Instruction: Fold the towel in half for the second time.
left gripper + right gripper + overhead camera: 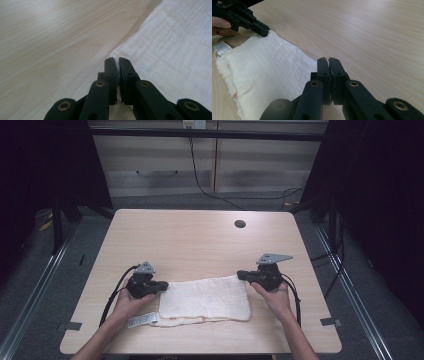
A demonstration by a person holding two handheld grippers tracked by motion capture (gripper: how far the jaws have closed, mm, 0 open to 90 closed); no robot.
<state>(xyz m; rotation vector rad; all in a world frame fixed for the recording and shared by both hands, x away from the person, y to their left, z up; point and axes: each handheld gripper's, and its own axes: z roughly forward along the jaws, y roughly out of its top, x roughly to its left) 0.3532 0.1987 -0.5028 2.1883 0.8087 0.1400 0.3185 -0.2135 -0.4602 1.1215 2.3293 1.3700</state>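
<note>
A folded white towel [205, 300] lies flat near the table's front edge, with a white label [142, 320] sticking out at its left end. My left gripper [165, 286] is at the towel's far left corner. In the left gripper view its jaws [117, 59] are shut with a sliver of the towel [175, 42] pinched between them. My right gripper [241, 275] is at the far right corner. In the right gripper view its jaws [328, 59] are shut where the towel [267, 67] runs in under them. The left gripper [263, 31] shows across the cloth.
The light wood table [200, 240] has a round cable hole [240, 224] at its far right. Black cables trail from both grippers toward the front edge. Dark curtains and metal floor rails flank the table, and drawers stand behind it.
</note>
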